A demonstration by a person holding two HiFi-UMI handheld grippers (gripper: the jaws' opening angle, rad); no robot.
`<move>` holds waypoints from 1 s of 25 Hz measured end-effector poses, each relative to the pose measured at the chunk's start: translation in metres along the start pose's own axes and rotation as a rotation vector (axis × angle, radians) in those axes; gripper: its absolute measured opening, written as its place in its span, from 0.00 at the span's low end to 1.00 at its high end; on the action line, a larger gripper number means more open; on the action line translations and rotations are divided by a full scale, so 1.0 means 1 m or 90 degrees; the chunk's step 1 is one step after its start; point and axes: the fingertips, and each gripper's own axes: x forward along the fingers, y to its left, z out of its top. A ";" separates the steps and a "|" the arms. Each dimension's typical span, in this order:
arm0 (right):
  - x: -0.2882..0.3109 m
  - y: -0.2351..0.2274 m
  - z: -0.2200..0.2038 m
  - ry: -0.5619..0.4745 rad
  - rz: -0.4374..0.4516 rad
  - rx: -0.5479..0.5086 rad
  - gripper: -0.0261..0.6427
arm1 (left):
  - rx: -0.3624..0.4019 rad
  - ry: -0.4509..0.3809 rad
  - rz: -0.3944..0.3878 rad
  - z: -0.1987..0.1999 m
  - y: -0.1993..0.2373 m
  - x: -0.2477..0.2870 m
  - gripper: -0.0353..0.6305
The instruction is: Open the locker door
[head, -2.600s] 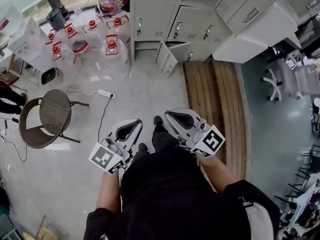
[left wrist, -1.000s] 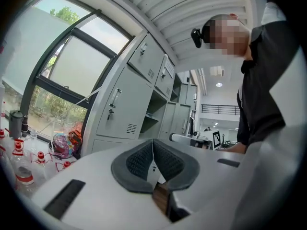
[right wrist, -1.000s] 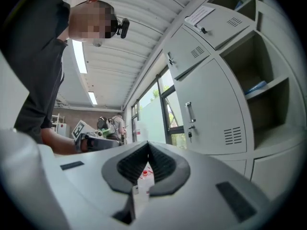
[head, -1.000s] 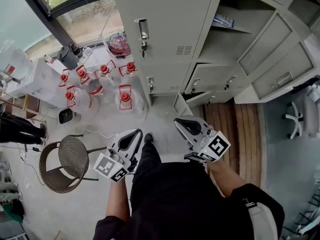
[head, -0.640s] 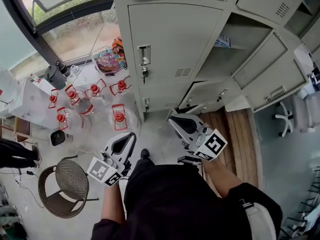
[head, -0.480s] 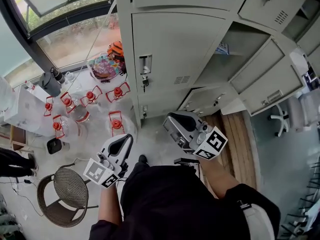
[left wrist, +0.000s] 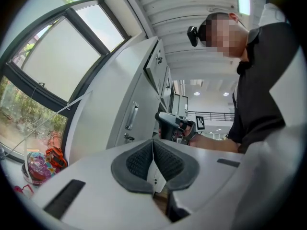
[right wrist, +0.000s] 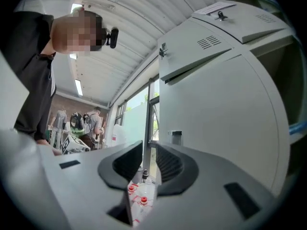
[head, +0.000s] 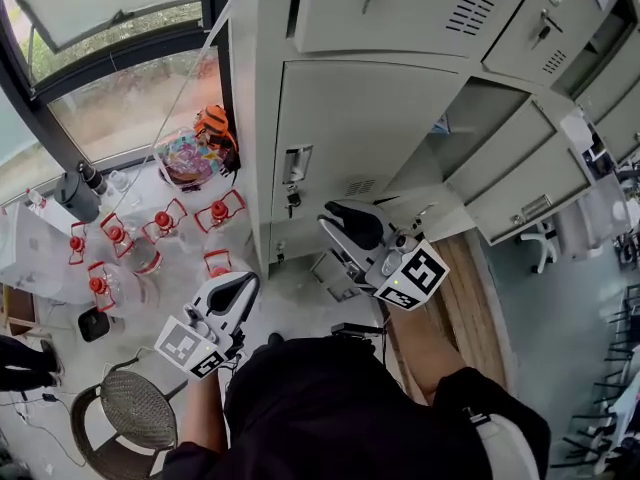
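Left gripper view | left claw (left wrist: 153,146): ribbed pads together | locker door (left wrist: 142,110): grey metal

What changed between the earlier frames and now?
The person has walked up to the lockers. The right gripper has risen toward the closed locker door, near its handle; its jaws have just been opening, with nothing between them. The left gripper stays lower, shut; the door is still closed.

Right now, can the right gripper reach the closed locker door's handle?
Probably yes: the right gripper is near the handle, nothing stands between them, and its fingers have just been opening, empty.
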 end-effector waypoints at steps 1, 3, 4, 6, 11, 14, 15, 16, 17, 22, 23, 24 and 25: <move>0.007 -0.002 0.000 0.010 -0.003 -0.011 0.17 | 0.000 0.001 -0.002 0.001 0.004 -0.001 0.08; 0.019 -0.008 -0.001 0.022 -0.012 -0.017 0.18 | -0.003 0.001 -0.004 0.002 0.013 -0.004 0.08; 0.024 -0.011 -0.002 0.027 -0.017 -0.015 0.18 | -0.007 0.000 -0.004 0.001 0.016 -0.005 0.08; 0.032 -0.016 -0.008 0.042 -0.027 -0.012 0.18 | -0.017 0.000 -0.006 -0.002 0.022 -0.006 0.08; 0.044 -0.026 -0.019 0.063 -0.051 -0.003 0.20 | -0.028 -0.001 -0.013 -0.007 0.029 -0.008 0.08; 0.051 -0.032 -0.021 0.068 -0.058 -0.007 0.20 | -0.034 -0.005 -0.009 -0.008 0.036 -0.008 0.08; 0.054 -0.033 -0.021 0.070 -0.060 -0.008 0.20 | -0.035 -0.005 -0.009 -0.008 0.038 -0.008 0.08; 0.057 -0.034 -0.022 0.073 -0.061 -0.011 0.20 | -0.037 -0.005 -0.009 -0.008 0.040 -0.007 0.08; 0.060 -0.035 -0.022 0.077 -0.061 -0.014 0.20 | -0.037 -0.005 -0.010 -0.008 0.041 -0.006 0.08; 0.073 -0.038 -0.028 0.097 -0.069 -0.018 0.20 | -0.034 -0.013 -0.010 -0.002 0.046 -0.006 0.08; 0.075 -0.039 -0.028 0.099 -0.074 -0.018 0.21 | -0.035 -0.013 -0.010 -0.002 0.047 -0.006 0.08; 0.077 -0.041 -0.028 0.101 -0.079 -0.020 0.21 | -0.036 -0.012 -0.010 -0.003 0.047 -0.006 0.08; 0.079 -0.042 -0.029 0.104 -0.083 -0.021 0.22 | -0.036 -0.011 -0.010 -0.004 0.048 -0.006 0.08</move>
